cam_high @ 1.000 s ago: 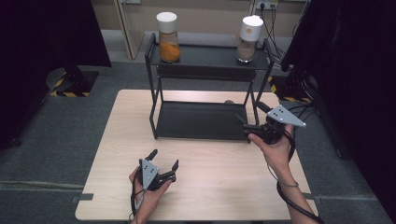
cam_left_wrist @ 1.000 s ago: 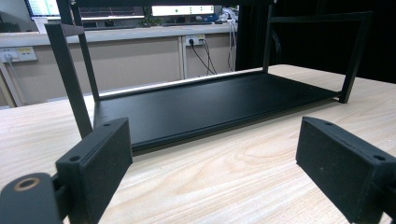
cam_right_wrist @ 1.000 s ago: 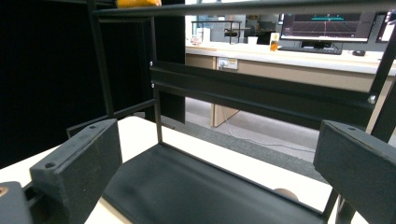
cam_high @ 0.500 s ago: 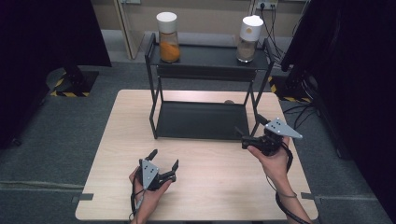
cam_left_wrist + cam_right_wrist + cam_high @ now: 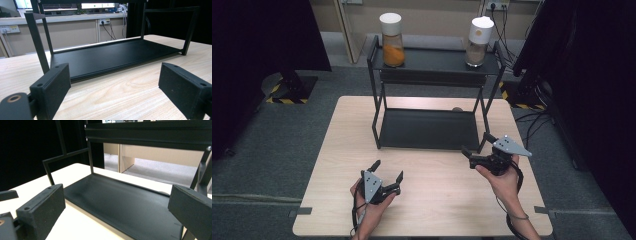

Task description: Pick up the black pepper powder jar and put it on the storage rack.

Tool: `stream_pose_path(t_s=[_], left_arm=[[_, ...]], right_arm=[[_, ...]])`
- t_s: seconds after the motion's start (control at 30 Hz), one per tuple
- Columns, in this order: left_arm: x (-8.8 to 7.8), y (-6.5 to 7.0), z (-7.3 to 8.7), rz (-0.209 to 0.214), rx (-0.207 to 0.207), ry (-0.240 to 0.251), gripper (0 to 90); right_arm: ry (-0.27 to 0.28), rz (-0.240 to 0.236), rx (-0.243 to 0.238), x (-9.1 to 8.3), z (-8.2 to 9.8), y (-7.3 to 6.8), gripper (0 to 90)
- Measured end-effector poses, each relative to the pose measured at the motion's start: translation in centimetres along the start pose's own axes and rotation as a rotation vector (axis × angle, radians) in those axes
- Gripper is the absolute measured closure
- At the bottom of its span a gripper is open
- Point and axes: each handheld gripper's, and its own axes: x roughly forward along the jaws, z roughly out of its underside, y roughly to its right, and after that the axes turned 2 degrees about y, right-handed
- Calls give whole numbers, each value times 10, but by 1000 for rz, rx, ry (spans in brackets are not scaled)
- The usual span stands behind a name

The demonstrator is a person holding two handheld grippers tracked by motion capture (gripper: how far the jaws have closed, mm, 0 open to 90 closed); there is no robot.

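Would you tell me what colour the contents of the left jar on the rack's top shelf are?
Orange, clearest in the high view.

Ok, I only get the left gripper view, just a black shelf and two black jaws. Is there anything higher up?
Observer: Yes. On the top shelf stand two white-lidded jars, an orange-filled jar at the left and a pale jar at the right.
Operator: Is a gripper grabbing one?
Observer: No. The left gripper is down low over the table, open and holding nothing.
Operator: Where's the other one?
Observer: The right gripper is open too. It is at the right end of the bottom shelf and points left along its front edge.
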Motion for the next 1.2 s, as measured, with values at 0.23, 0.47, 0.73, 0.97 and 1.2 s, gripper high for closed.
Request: stream_pose_path(t_s=[0.23, 0.47, 0.73, 0.97, 1.2], left_arm=[[0, 0, 0, 0, -3, 0, 102], [0, 0, 0, -1, -3, 2, 102], [0, 0, 0, -1, -1, 1, 102], [0, 0, 0, 0, -2, 2, 102], [0, 0, 1, 0, -3, 4, 102]], right_arm=[[-30, 0, 17, -2, 12, 0, 15], [-49, 4, 25, -3, 23, -1, 16], [-69, 11, 34, -3, 37, -2, 17], [-82, 19, 38, -4, 44, -2, 18], [-98, 25, 40, -4, 51, -2, 18]])
